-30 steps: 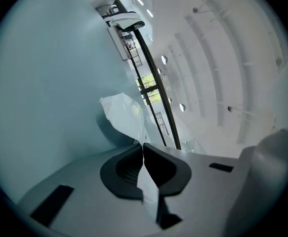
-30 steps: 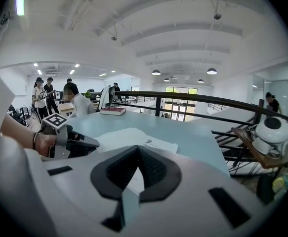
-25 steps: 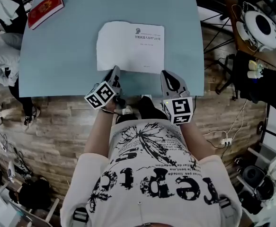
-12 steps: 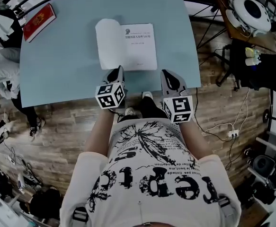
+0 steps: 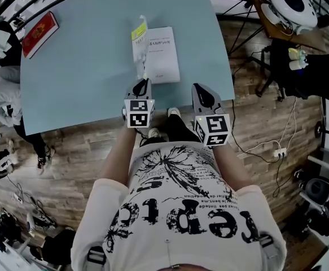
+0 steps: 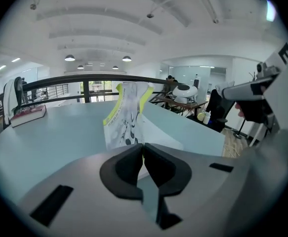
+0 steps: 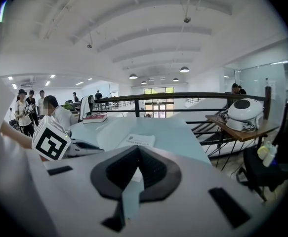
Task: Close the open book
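Note:
The book (image 5: 163, 52) lies on the light blue table (image 5: 85, 66), its white right page flat. Its left half (image 5: 140, 44), with a yellow-green cover, stands about upright over the spine. My left gripper (image 5: 144, 84) is shut on the near edge of that raised cover. In the left gripper view the cover (image 6: 126, 117) rises straight up from the closed jaws of my left gripper (image 6: 143, 147). My right gripper (image 5: 201, 90) hovers at the table's near edge, right of the book, shut and holding nothing. In the right gripper view the flat page (image 7: 136, 140) lies beyond my right gripper (image 7: 137, 149).
A red book (image 5: 38, 34) lies at the table's far left corner. A white round device (image 5: 291, 4) sits on a side table at the right, with cables on the wooden floor. People stand beyond the table's left side (image 7: 25, 113).
The book's left half has swung up from flat on the table to upright. My left gripper has moved right with it and rolled; the right gripper has barely shifted.

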The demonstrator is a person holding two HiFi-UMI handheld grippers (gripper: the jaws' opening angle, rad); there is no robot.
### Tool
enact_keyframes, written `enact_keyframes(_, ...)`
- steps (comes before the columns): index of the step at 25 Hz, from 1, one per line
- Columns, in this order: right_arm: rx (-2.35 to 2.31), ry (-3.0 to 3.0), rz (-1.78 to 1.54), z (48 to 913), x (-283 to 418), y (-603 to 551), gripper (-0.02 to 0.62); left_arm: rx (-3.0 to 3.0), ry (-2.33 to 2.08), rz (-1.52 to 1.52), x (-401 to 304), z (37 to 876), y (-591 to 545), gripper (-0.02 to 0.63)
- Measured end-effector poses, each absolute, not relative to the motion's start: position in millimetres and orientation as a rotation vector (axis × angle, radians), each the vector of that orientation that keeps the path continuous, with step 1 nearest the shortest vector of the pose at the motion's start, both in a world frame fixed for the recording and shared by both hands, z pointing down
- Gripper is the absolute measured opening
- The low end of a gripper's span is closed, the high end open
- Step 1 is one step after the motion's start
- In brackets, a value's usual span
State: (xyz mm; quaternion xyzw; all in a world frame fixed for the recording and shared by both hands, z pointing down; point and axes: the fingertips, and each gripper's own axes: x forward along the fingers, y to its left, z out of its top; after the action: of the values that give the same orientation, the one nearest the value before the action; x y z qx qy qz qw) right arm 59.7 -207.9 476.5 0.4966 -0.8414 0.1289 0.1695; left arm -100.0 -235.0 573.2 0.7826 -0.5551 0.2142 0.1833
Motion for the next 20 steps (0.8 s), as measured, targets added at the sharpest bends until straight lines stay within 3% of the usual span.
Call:
enact_keyframes(14, 1.469, -2.331, 0.418, 488.8, 97.2, -211.6, 0.011, 2.213, -1.361, 0.94, -55.9, 623.7, -237.8, 0.026)
enact_keyframes(20, 1.468, -2.326, 0.418, 489.8, 101.7, -214.9, 0.011, 2.173, -1.203, 0.983, -37.3, 643.2, -221.6, 0.09)
